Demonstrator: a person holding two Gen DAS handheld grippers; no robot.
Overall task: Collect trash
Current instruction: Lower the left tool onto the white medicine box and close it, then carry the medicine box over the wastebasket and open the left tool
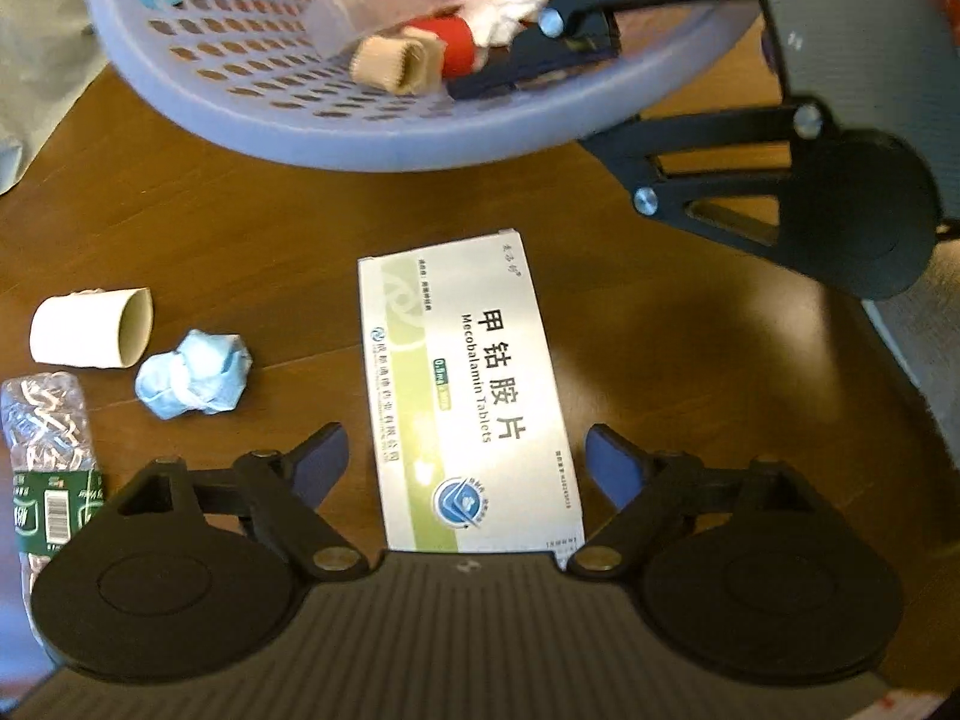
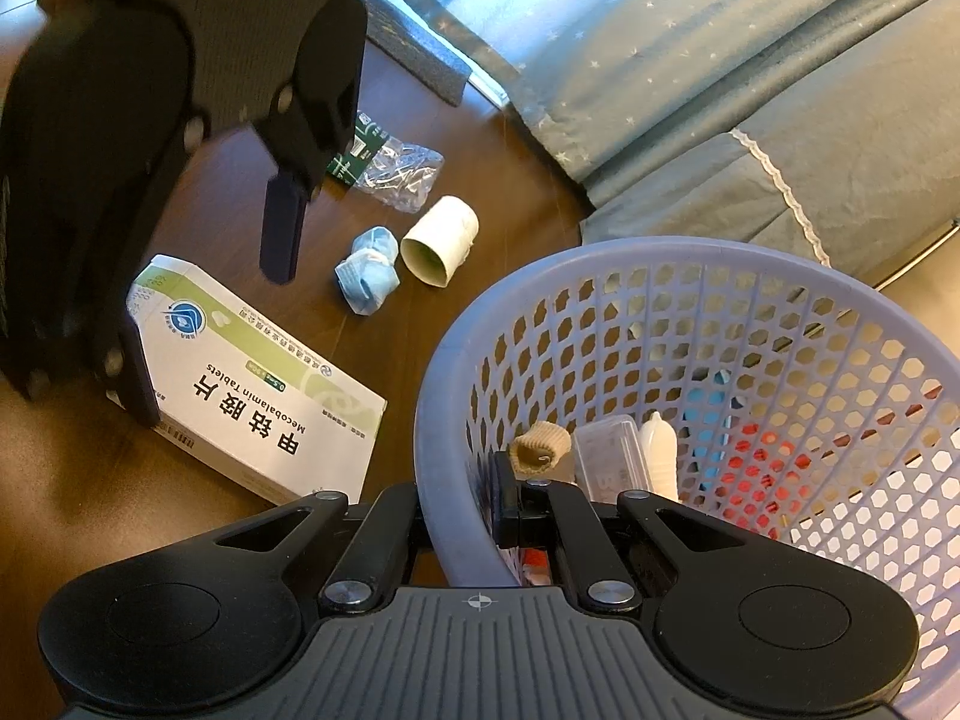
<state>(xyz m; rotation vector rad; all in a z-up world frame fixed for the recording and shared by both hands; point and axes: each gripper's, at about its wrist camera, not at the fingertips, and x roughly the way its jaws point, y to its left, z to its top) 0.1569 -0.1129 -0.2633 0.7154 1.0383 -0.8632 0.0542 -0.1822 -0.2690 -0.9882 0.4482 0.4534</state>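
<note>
A white and green medicine box (image 1: 468,390) (image 2: 258,396) lies flat on the brown wooden surface. My left gripper (image 1: 465,462) (image 2: 207,300) is open, one finger on each long side of the box, with a small gap at both. My right gripper (image 2: 474,510) (image 1: 558,54) is shut on the rim of the lavender mesh basket (image 2: 660,252) (image 1: 420,138), one finger inside the wall. The basket holds a beige fabric tube (image 1: 390,63), a clear plastic case (image 2: 606,450) and red and white scraps.
Left of the box lie a cardboard roll (image 1: 90,330) (image 2: 441,240), a crumpled blue mask (image 1: 192,381) (image 2: 366,270) and a crushed plastic bottle (image 1: 48,438) (image 2: 390,168). Blue-grey starred bedding (image 2: 720,90) borders the far side.
</note>
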